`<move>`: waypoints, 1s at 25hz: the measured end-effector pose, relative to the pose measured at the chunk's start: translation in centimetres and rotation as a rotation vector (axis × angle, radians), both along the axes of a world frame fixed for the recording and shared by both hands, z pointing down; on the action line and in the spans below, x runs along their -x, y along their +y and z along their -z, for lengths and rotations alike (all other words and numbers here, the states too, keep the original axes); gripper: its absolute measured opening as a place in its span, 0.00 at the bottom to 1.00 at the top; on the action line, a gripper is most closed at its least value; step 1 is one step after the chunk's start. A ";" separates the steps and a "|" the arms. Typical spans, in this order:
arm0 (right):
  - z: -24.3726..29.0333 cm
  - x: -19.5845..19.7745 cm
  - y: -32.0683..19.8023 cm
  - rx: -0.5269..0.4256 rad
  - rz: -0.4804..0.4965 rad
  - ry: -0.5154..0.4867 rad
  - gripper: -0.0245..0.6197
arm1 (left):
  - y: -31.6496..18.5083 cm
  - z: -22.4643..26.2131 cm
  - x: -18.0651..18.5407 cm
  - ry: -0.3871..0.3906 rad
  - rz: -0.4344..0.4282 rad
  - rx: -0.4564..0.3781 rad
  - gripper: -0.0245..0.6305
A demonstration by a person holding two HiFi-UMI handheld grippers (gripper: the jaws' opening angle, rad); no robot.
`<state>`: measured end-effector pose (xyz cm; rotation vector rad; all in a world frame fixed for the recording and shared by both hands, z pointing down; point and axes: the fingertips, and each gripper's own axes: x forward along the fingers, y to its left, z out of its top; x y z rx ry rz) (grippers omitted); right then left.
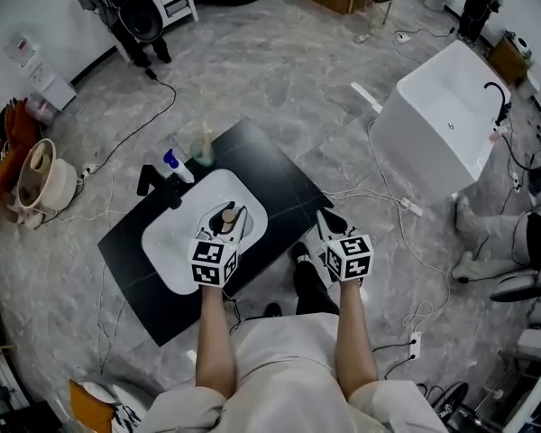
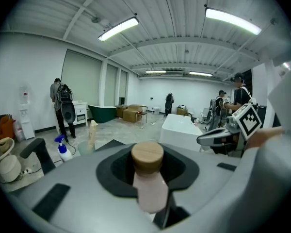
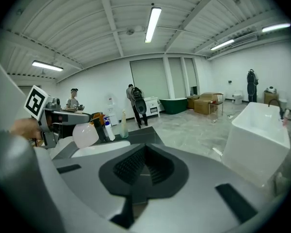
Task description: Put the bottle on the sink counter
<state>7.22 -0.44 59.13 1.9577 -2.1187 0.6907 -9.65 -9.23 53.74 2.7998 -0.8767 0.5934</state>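
Observation:
A pale pink bottle (image 1: pixel 227 221) with a round wooden cap (image 2: pixel 147 156) stands upright between the jaws of my left gripper (image 1: pixel 228 212), which is shut on its body. It hangs over the white basin (image 1: pixel 176 246) set in the black sink counter (image 1: pixel 275 177). In the right gripper view the bottle's rounded bottom (image 3: pixel 85 134) shows at the left. My right gripper (image 1: pixel 330 227) is off the counter's right edge, its jaws shut (image 3: pixel 140 173) with nothing between them.
A black faucet (image 1: pixel 153 180), a blue-topped spray bottle (image 1: pixel 175 164) and a greenish dispenser (image 1: pixel 202 148) stand at the counter's far end. A white bathtub (image 1: pixel 446 120) sits to the right. Cables trail over the grey floor, and people stand at the room's far side.

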 end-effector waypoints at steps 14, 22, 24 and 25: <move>0.5 -1.7 -9.7 -0.010 0.192 0.005 0.05 | -5.9 0.0 -1.8 -0.021 0.148 -0.008 0.20; 0.2 -2.4 -13.6 -0.011 0.291 0.006 0.05 | -8.0 -0.7 -3.0 -0.040 0.215 -0.009 0.20; 0.2 -2.3 -14.9 -0.014 0.341 0.023 0.05 | -8.6 -1.0 -3.5 -0.044 0.216 -0.011 0.20; 0.3 -2.2 -15.6 -0.020 0.375 0.036 0.05 | -9.1 -1.0 -3.8 -0.044 0.215 -0.014 0.20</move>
